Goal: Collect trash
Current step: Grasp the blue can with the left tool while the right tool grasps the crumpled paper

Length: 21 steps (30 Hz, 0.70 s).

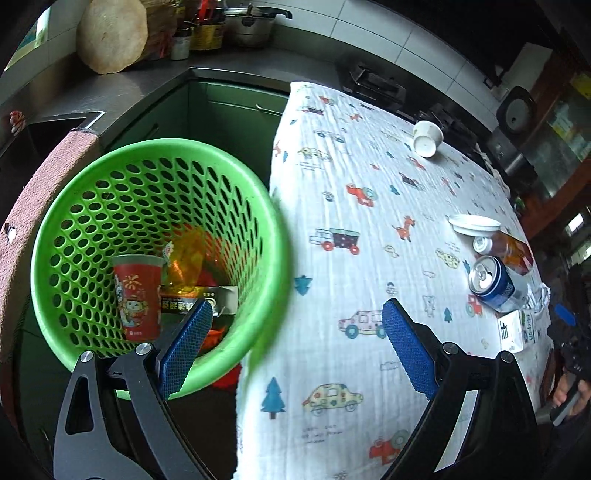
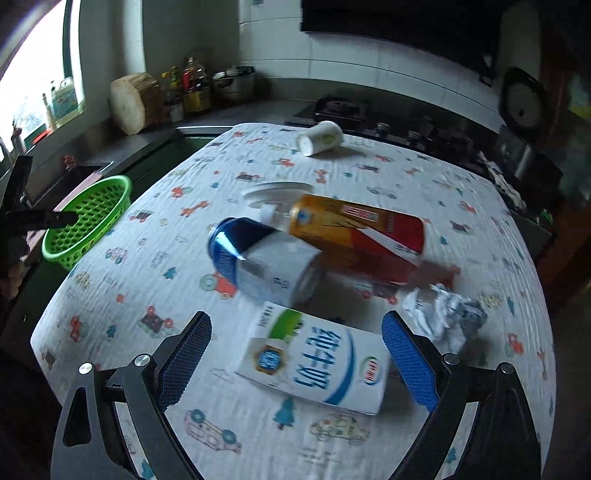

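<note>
In the left wrist view my left gripper [image 1: 295, 306] stands open and empty over the edge between the green perforated basket [image 1: 92, 206] and the table. Inside the basket lie a red paper cup [image 1: 138, 295], an orange wrapper [image 1: 184, 262] and a dark box [image 1: 195, 299]. My right gripper [image 2: 295, 317] is open above a flat white milk carton [image 2: 317, 365], whose far end lies between the fingers untouched. Just beyond it lie a blue can [image 2: 258, 258] and an orange can [image 2: 358, 232] on their sides. Crumpled paper [image 2: 443, 317] sits to the right.
The table wears a white cloth with cartoon cars [image 2: 406, 177]. A tipped white cup [image 2: 321, 142] lies at the far end and a white lid [image 2: 273, 192] behind the cans. The basket [image 2: 88, 221] stands off the table's left side. A kitchen counter with pots [image 1: 251, 29] runs behind.
</note>
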Each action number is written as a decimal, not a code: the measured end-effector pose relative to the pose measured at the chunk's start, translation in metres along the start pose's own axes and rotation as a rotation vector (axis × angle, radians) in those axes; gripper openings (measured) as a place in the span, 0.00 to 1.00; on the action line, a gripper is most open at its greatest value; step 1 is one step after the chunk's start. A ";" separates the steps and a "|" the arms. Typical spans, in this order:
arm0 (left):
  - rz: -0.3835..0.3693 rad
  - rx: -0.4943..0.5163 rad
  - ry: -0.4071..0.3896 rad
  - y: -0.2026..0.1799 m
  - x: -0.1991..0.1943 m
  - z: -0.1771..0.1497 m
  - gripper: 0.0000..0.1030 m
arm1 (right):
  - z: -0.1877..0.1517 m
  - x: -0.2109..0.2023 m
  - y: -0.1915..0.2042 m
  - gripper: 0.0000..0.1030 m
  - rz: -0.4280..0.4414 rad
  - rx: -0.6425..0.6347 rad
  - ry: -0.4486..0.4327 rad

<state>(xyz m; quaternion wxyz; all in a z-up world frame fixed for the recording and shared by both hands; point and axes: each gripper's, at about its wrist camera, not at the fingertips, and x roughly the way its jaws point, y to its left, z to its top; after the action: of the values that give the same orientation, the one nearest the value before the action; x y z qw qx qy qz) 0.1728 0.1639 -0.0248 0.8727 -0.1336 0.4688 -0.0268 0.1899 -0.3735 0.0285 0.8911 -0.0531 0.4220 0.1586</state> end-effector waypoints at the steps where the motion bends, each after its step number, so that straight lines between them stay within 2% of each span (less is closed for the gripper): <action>1: -0.006 0.010 0.005 -0.008 0.002 0.000 0.89 | -0.001 -0.001 -0.013 0.88 -0.022 0.039 -0.001; 3: -0.017 0.032 0.014 -0.024 0.007 -0.001 0.89 | -0.002 0.002 -0.038 0.88 -0.071 0.109 0.004; 6: -0.046 0.066 0.030 -0.048 0.015 -0.003 0.89 | -0.004 0.009 -0.067 0.88 -0.100 0.188 0.023; 11: -0.093 0.147 0.055 -0.096 0.025 -0.006 0.91 | -0.008 0.028 -0.091 0.88 -0.140 0.232 0.071; 17: -0.128 0.293 0.048 -0.149 0.030 -0.006 0.91 | -0.010 0.048 -0.105 0.88 -0.112 0.257 0.105; 21: -0.172 0.447 0.041 -0.186 0.030 -0.008 0.91 | -0.011 0.060 -0.107 0.88 -0.104 0.251 0.126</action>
<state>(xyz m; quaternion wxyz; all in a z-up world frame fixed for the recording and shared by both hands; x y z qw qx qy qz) 0.1975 -0.0220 -0.0055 0.8655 0.0239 0.4556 -0.2068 0.2530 -0.4629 -0.0287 0.8693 0.0272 0.4904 0.0547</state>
